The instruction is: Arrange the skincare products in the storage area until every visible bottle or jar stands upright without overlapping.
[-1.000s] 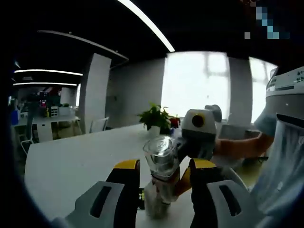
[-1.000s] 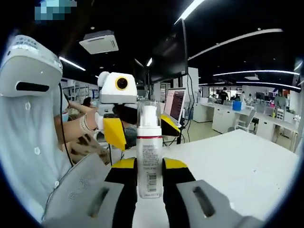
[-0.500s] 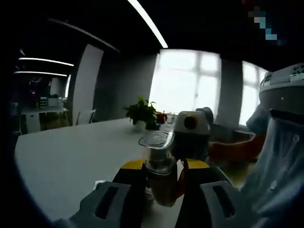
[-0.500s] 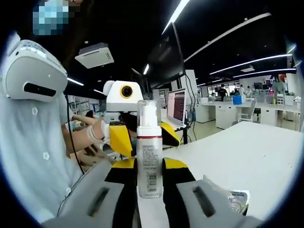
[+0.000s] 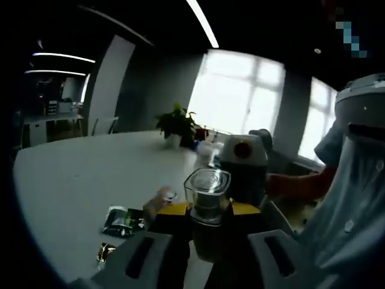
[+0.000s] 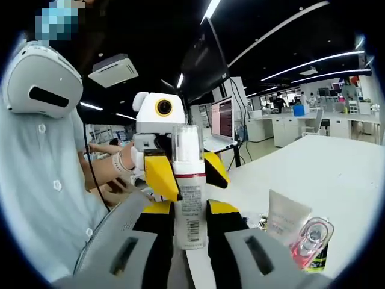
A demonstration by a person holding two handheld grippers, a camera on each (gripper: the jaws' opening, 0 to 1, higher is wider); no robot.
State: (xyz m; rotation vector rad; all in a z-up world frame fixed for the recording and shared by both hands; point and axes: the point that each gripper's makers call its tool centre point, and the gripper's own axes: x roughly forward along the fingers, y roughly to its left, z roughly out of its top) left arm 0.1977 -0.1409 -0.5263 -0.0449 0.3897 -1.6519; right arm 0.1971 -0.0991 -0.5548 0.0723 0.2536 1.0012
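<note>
Between right gripper (image 6: 190, 212) jaws: upright white pump bottle (image 6: 188, 180), clear cap.

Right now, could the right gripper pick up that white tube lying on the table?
Probably not yet. The right gripper already has its fingers shut on the foam bottle, so it has no free grip. The white tube itself lies unobstructed on the table.

A bottle (image 6: 187, 198) stands between the right hand-held gripper (image 6: 187, 218)'s jaws; a tube (image 6: 284, 218) lies on the counter (image 6: 337, 180) to its right.
</note>
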